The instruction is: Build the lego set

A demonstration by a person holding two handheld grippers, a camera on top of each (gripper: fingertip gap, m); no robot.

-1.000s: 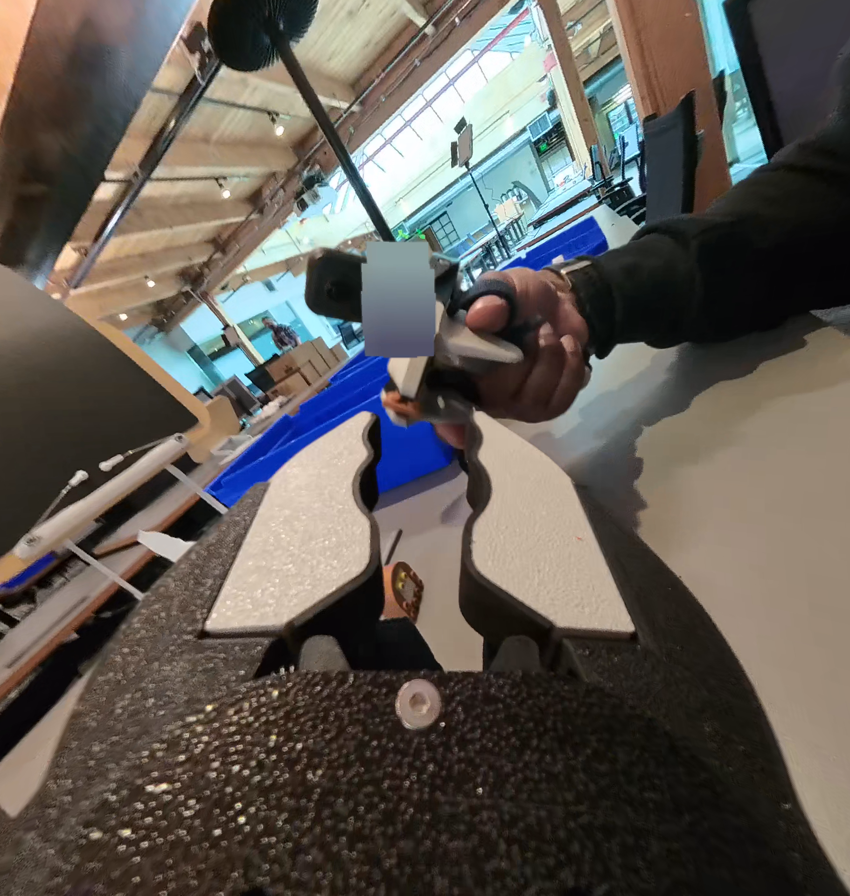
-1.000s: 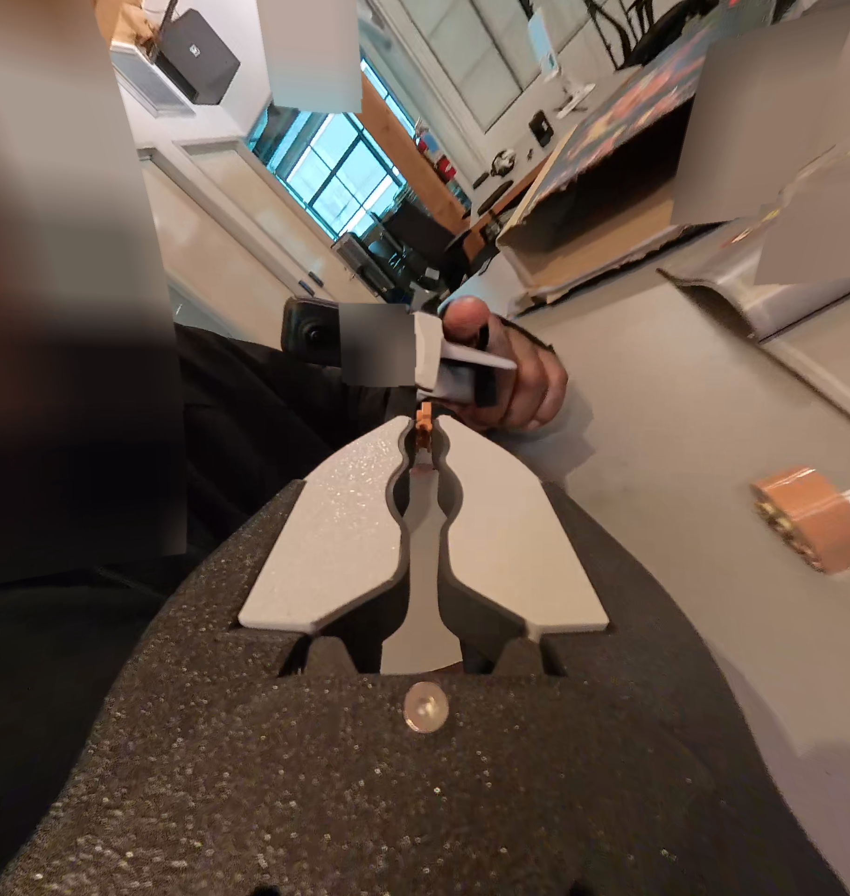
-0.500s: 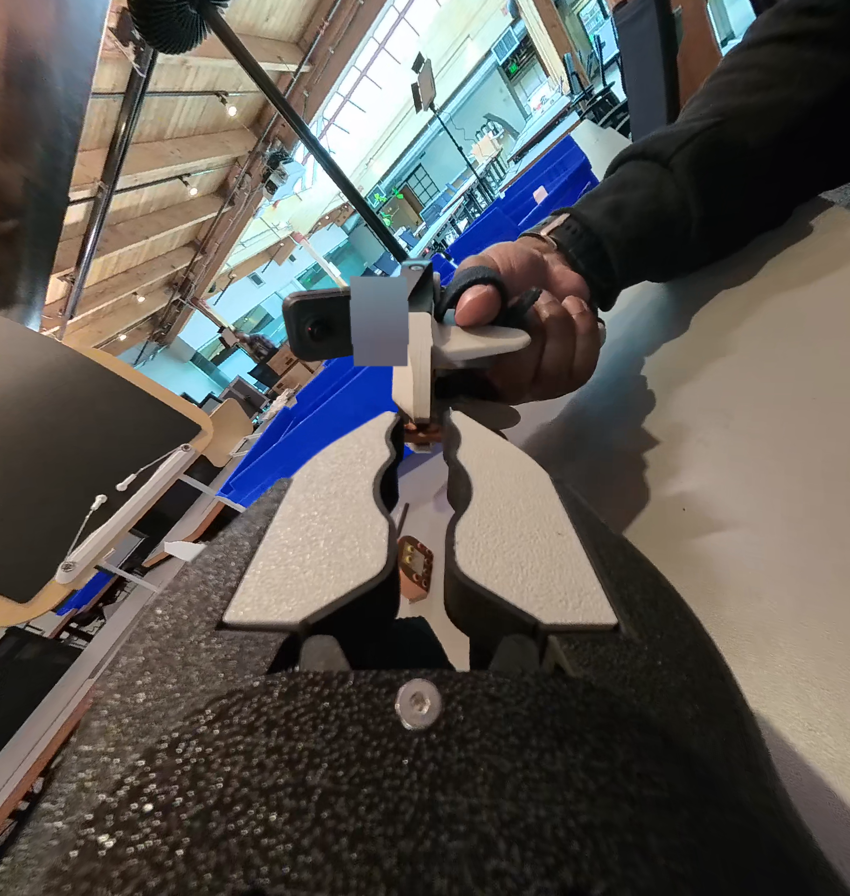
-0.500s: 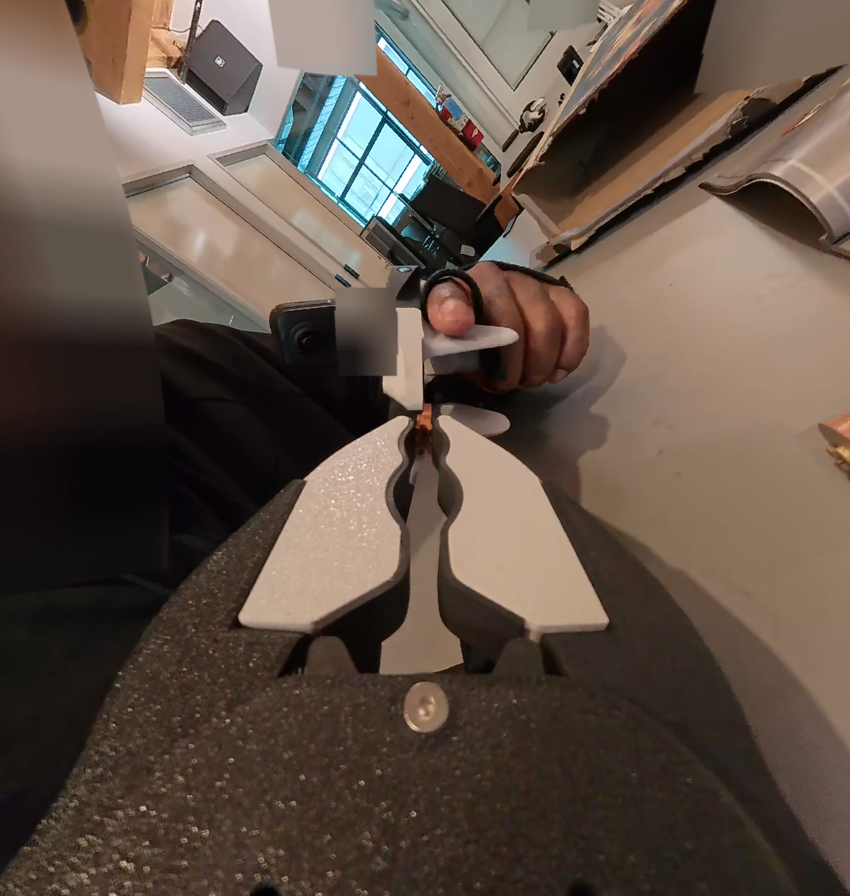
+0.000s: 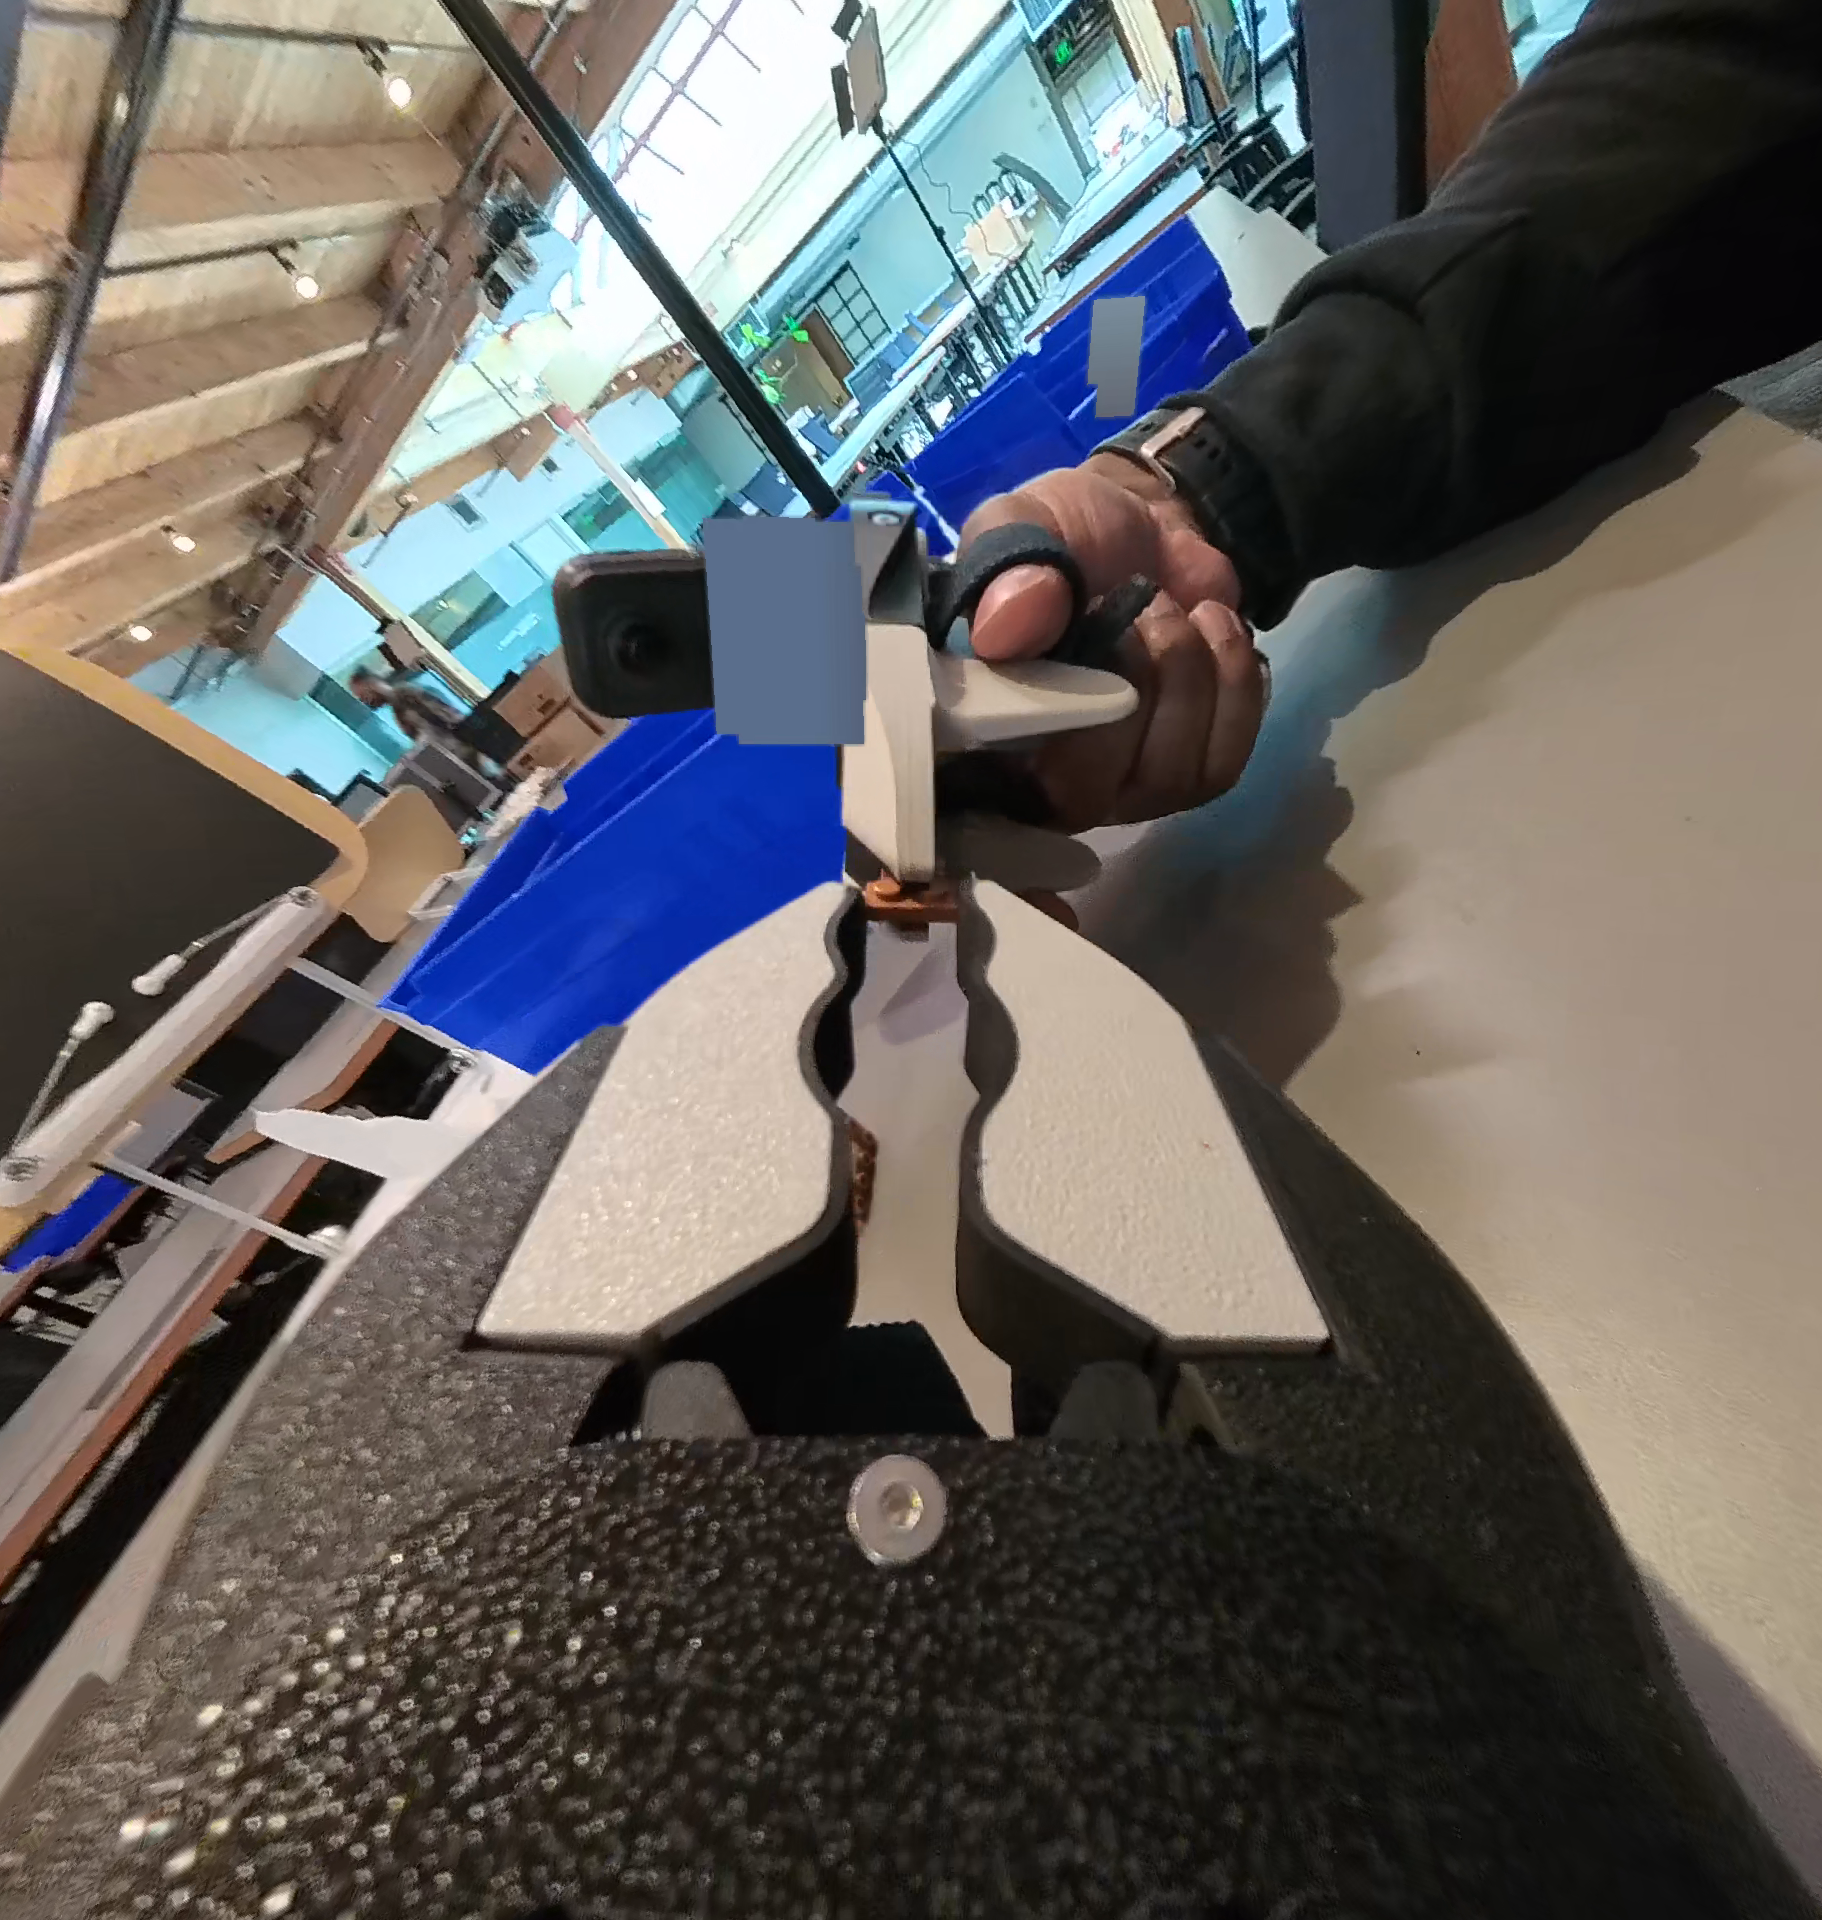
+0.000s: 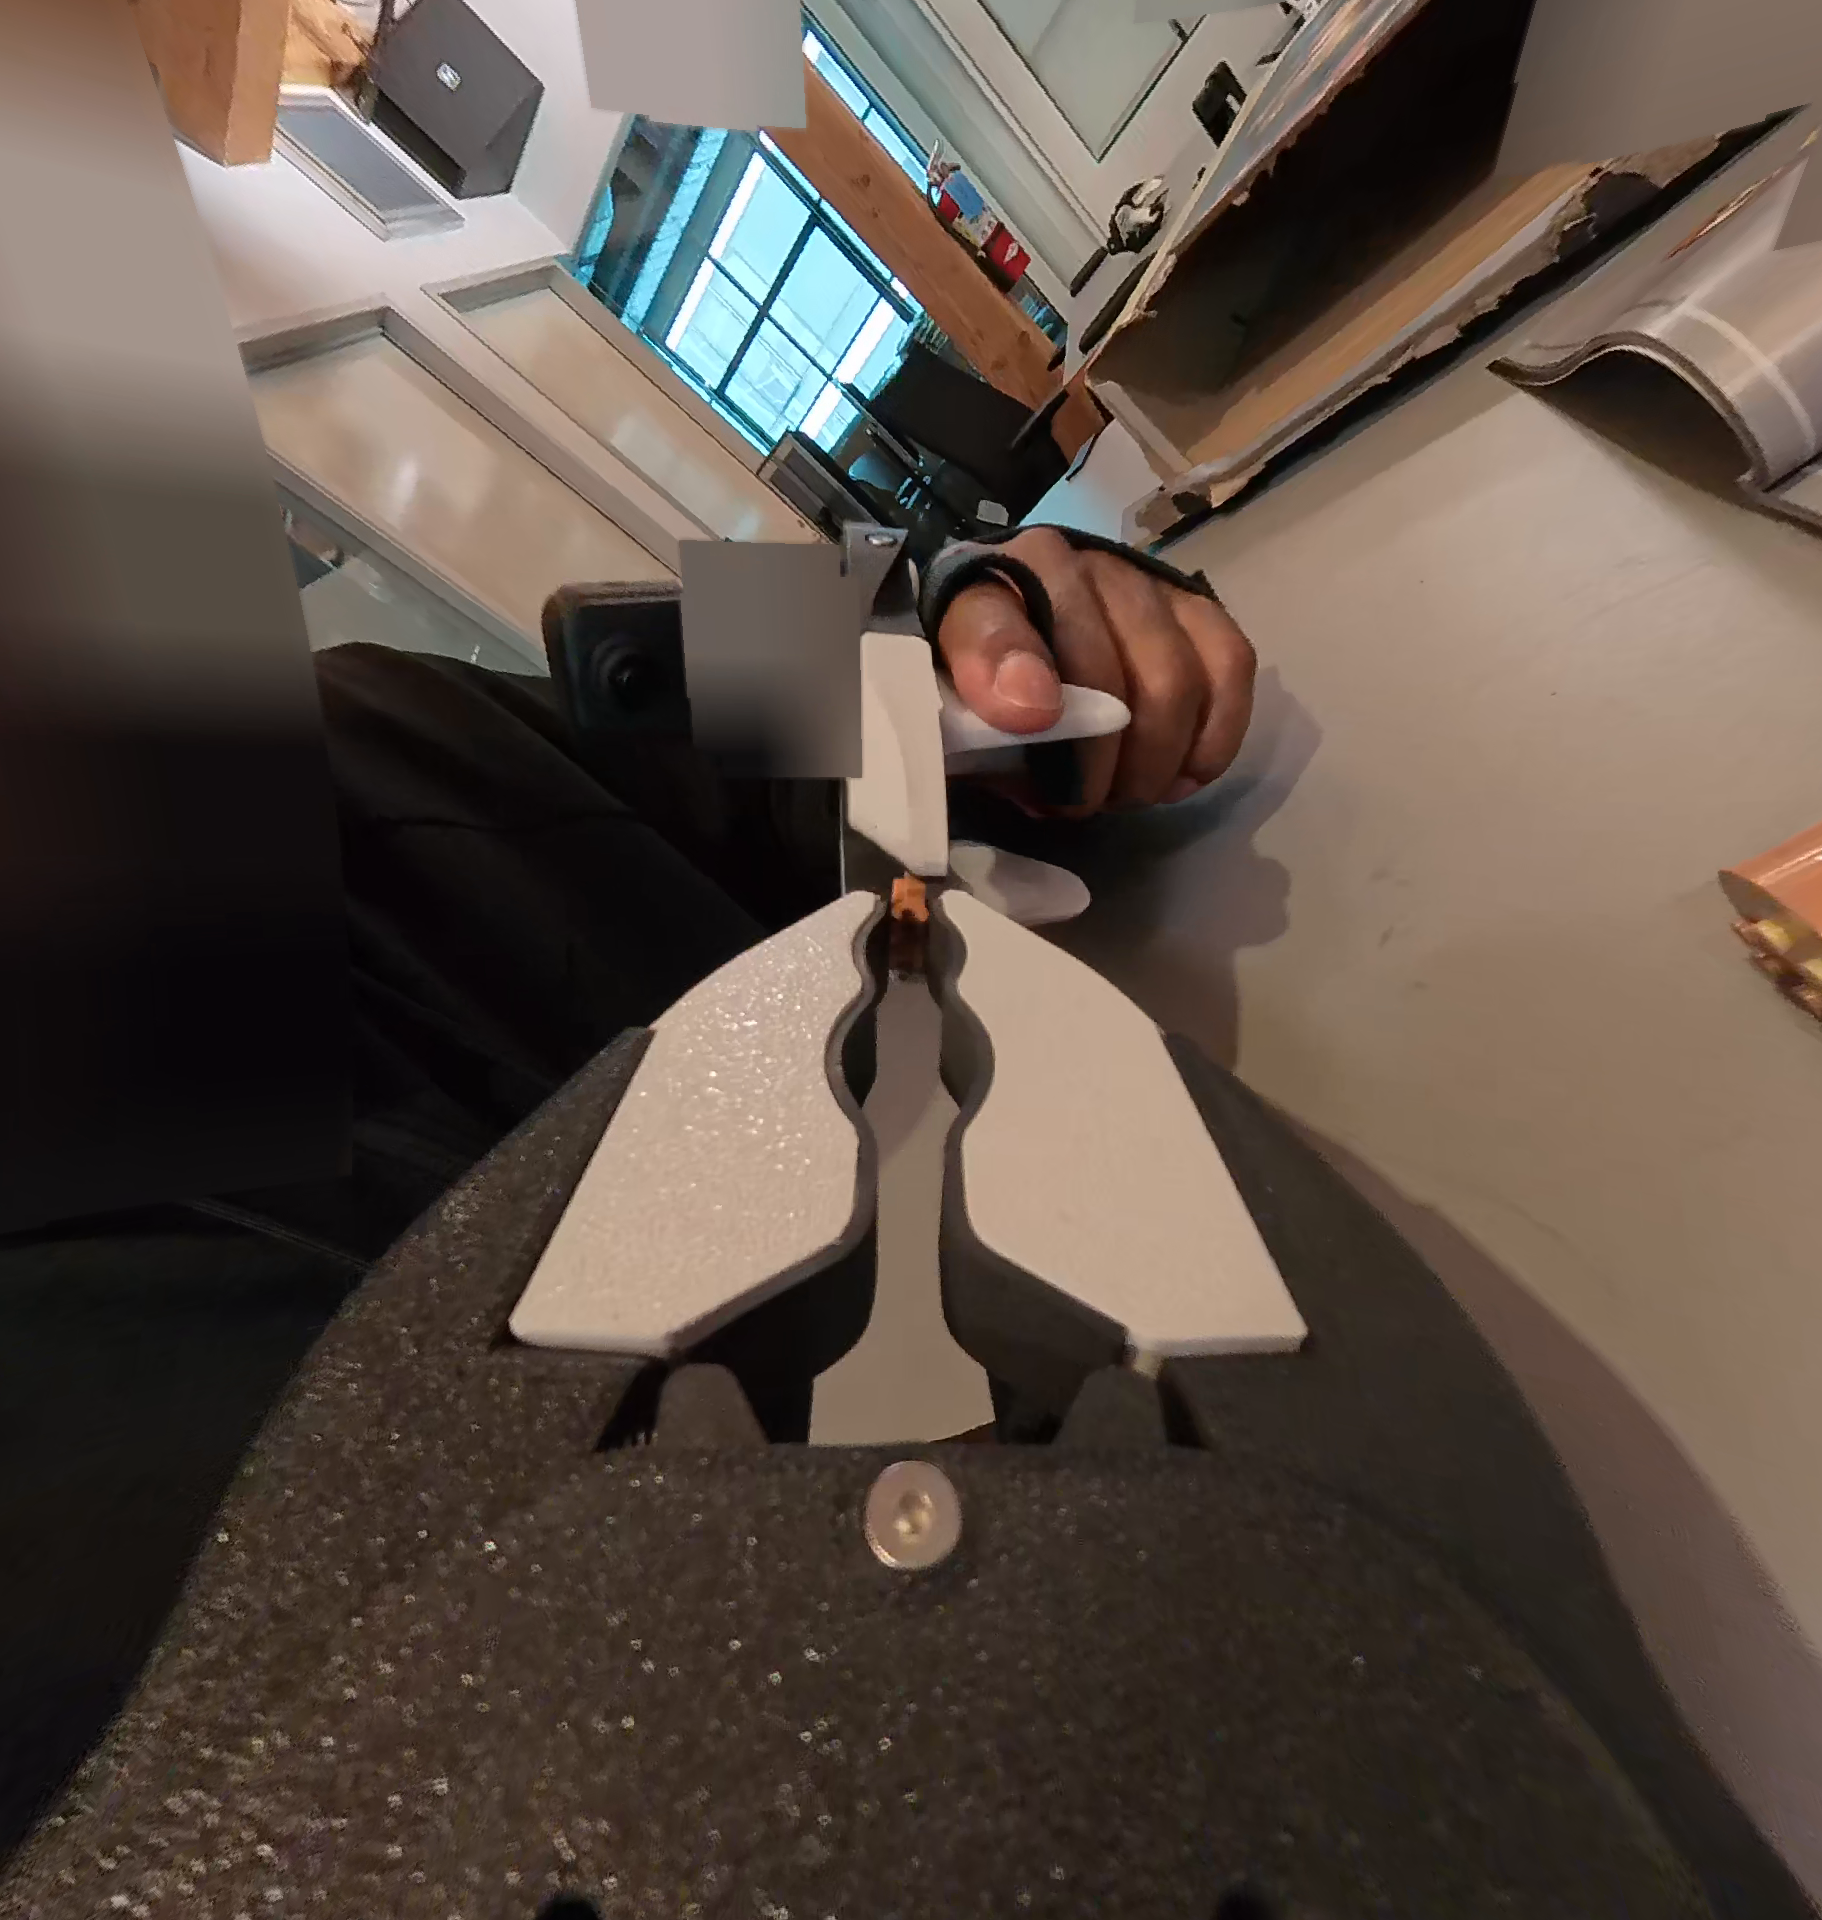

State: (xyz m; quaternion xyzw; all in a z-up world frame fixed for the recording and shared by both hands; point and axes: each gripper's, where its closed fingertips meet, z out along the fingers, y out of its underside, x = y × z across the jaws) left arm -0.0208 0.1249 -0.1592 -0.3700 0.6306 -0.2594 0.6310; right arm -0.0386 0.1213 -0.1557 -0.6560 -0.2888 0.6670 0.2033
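Between tips: we see both grippers crowding one small copper piece.
Right side: copper block obstructs; bare grey table before it.

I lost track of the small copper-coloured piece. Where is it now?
In both wrist views the small copper-coloured piece sits pinched at the tips of the left gripper and the right gripper, just above the grey table.
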